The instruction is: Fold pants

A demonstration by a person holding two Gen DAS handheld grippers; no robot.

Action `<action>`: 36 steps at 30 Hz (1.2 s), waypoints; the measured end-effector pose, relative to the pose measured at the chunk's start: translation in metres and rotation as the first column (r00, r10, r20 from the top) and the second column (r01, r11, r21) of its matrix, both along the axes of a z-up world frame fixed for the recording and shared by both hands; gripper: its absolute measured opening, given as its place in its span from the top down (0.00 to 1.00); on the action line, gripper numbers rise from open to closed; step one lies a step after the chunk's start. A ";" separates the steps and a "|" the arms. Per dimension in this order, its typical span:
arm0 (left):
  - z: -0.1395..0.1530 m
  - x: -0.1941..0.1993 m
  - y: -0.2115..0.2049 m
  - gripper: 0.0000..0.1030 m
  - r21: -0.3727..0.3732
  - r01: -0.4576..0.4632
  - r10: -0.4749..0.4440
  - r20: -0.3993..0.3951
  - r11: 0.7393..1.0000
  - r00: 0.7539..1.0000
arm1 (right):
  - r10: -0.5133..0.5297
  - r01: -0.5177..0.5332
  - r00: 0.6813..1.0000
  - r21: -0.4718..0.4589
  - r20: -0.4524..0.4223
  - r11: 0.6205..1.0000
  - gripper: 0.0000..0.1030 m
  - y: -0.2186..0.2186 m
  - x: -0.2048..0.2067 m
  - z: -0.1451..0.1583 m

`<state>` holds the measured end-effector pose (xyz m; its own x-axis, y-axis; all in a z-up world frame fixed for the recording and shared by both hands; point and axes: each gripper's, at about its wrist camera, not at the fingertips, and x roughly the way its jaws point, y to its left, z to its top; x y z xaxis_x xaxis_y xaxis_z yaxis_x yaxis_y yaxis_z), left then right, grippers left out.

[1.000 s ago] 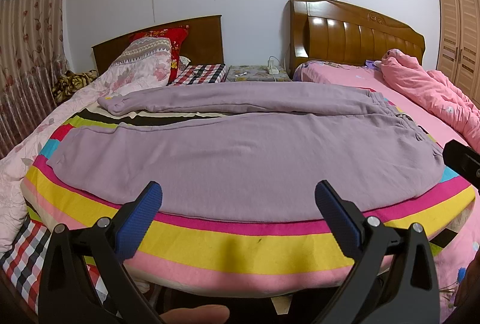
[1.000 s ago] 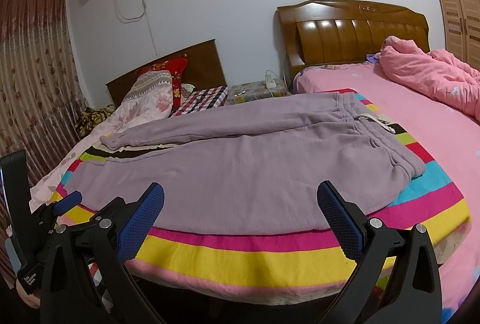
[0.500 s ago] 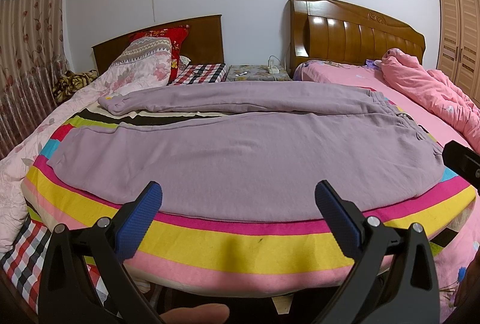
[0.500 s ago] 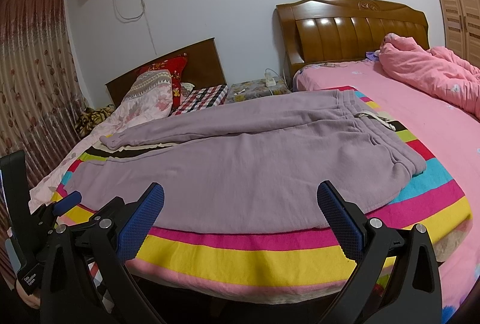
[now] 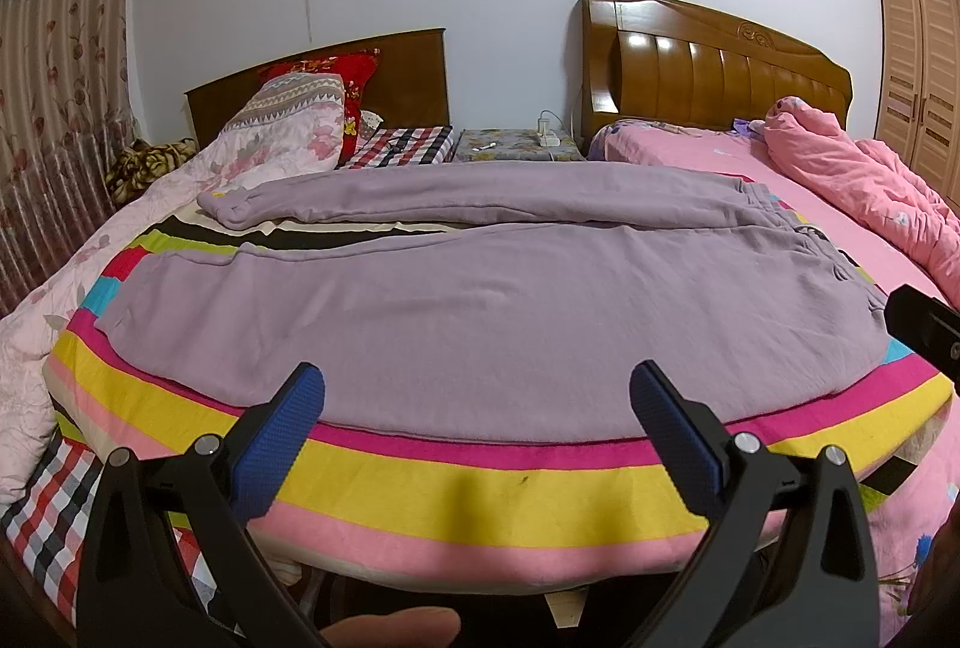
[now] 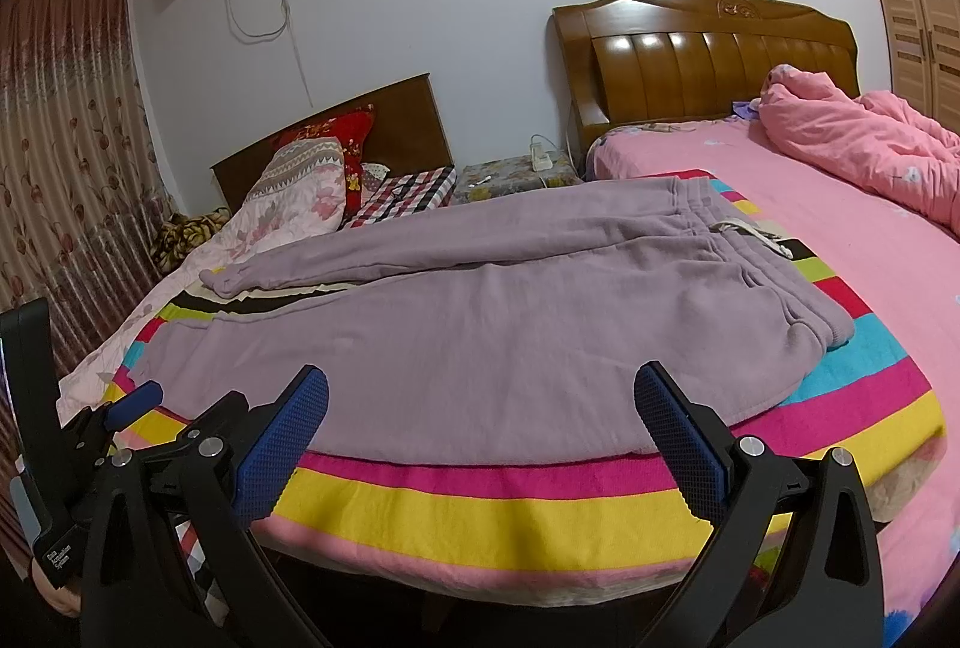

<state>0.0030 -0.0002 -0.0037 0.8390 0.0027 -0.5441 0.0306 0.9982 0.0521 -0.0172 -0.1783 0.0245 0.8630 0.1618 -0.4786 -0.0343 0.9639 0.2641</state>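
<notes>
Mauve sweatpants (image 5: 480, 300) (image 6: 480, 312) lie flat across a striped blanket (image 5: 480, 486) (image 6: 480, 510) on the bed, waistband to the right, both legs stretched left with a gap between the cuffs. My left gripper (image 5: 477, 432) hangs open at the bed's near edge, just short of the near leg's hem, nothing between its blue pads. In the right wrist view my right gripper (image 6: 480, 435) is open too, in front of the same hem and further right. The left gripper (image 6: 129, 402) shows at that view's left edge.
Pillows (image 5: 288, 132) and a wooden headboard (image 5: 384, 66) sit at the far left, a nightstand (image 5: 516, 147) in the middle. A second bed with a pink sheet (image 6: 852, 240), a bunched pink quilt (image 6: 852, 138) and a tall headboard (image 6: 702, 48) lies right. Curtains (image 6: 66, 168) hang left.
The right wrist view has shifted slightly, so the pants sit a little lower in it. The left gripper and the pants have not moved.
</notes>
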 end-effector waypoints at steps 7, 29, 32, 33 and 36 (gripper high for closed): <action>-0.005 -0.006 0.006 0.01 -0.002 -0.001 0.001 -0.004 1.000 1.000 | -0.001 0.001 1.000 0.001 -0.003 1.000 0.04 0.001 0.000 -0.002; -0.007 -0.010 0.007 0.01 0.001 -0.001 0.001 -0.007 1.000 1.000 | -0.003 0.003 1.000 0.010 -0.014 1.000 0.04 0.001 0.000 -0.005; -0.007 -0.009 0.007 0.01 0.001 -0.001 0.001 -0.007 1.000 1.000 | -0.004 0.004 1.000 0.011 -0.016 1.000 0.04 0.001 -0.001 -0.005; -0.007 -0.008 0.006 0.01 0.001 -0.001 0.001 -0.007 1.000 1.000 | -0.004 0.004 1.000 0.011 -0.017 1.000 0.04 0.001 -0.001 -0.005; -0.007 -0.010 0.007 0.01 0.003 -0.001 0.001 -0.008 1.000 1.000 | -0.003 0.004 1.000 0.012 -0.017 1.000 0.04 0.001 -0.001 -0.005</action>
